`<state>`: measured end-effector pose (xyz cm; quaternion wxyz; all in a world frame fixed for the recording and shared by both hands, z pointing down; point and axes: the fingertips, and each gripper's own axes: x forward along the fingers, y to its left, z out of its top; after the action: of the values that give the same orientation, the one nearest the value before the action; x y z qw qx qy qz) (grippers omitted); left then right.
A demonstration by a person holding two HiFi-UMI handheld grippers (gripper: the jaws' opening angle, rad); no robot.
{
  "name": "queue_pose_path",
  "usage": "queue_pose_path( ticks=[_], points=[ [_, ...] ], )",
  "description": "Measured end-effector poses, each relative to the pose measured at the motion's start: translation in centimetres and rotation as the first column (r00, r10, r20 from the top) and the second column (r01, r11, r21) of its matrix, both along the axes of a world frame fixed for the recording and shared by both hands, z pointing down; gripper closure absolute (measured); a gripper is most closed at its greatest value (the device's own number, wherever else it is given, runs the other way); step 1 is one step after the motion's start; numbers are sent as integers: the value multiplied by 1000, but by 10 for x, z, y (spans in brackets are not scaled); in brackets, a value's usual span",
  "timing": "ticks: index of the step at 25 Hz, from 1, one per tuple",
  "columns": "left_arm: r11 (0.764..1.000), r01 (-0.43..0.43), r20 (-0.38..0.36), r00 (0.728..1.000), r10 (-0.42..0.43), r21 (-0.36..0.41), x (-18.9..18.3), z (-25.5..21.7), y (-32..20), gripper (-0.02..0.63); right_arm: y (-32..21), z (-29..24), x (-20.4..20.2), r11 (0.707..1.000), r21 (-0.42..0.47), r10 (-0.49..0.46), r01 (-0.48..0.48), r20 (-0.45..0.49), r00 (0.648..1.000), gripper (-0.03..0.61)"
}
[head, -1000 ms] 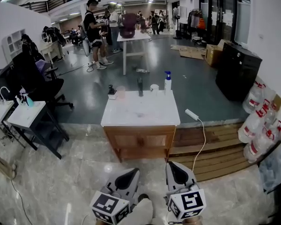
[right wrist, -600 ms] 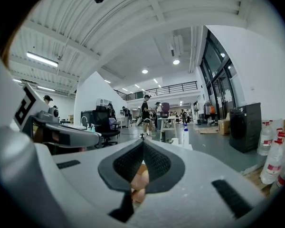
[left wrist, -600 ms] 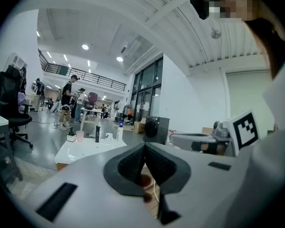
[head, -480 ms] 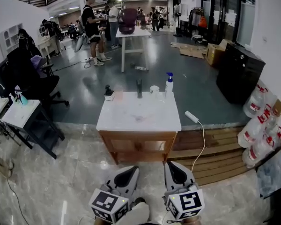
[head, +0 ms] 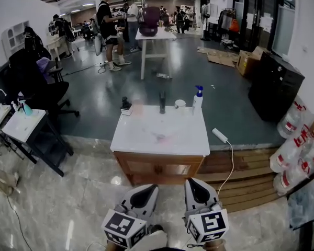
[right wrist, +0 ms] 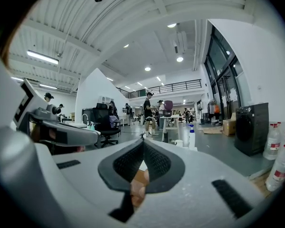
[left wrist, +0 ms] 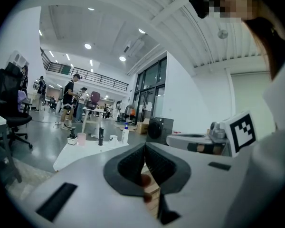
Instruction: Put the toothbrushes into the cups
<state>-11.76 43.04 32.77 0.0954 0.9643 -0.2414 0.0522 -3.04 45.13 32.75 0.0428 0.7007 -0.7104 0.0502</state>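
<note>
a: where are the toothbrushes? we only make out a faint pink streak point(head: 166, 137) in the middle of the white-topped wooden cabinet point(head: 131, 140), and it's too small to call.

b: agreed. if that's them, we'd expect thin plastic sticks: light, stiff, a bit slippery, lying flat. we'd pinch one across the handle near its middle, clear of the bristles, so it tips upright easily.

a: and the cups?

b: they're along the far edge. there's a translucent pink cup point(left wrist: 81, 138) and a small white cup point(head: 180, 103), with a tall dark object point(head: 162, 102) between them. we can't tell from here what's in them. both look light enough to topple if a brush knocks the rim.

a: a white spray bottle with a blue head point(head: 198, 98) stands at the right end of that row, and a small dark thing on a white base point(head: 125, 106) at the left.

b: our left gripper point(head: 145, 191) has its jaws pressed together on nothing, and the right gripper point(head: 195, 188) is the same. both are well short of the cabinet, and we'd need to open them before any pick.
</note>
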Motion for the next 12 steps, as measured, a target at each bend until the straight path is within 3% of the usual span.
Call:
queue_pose_path(
  ticks=[12],
  points=[
    [1000, 23, 1, 1000, -23, -5, -14, 2, -58, 607, -61, -3, -8, 1000, 0, -20, 20, -23, 1000, 578]
  ],
)
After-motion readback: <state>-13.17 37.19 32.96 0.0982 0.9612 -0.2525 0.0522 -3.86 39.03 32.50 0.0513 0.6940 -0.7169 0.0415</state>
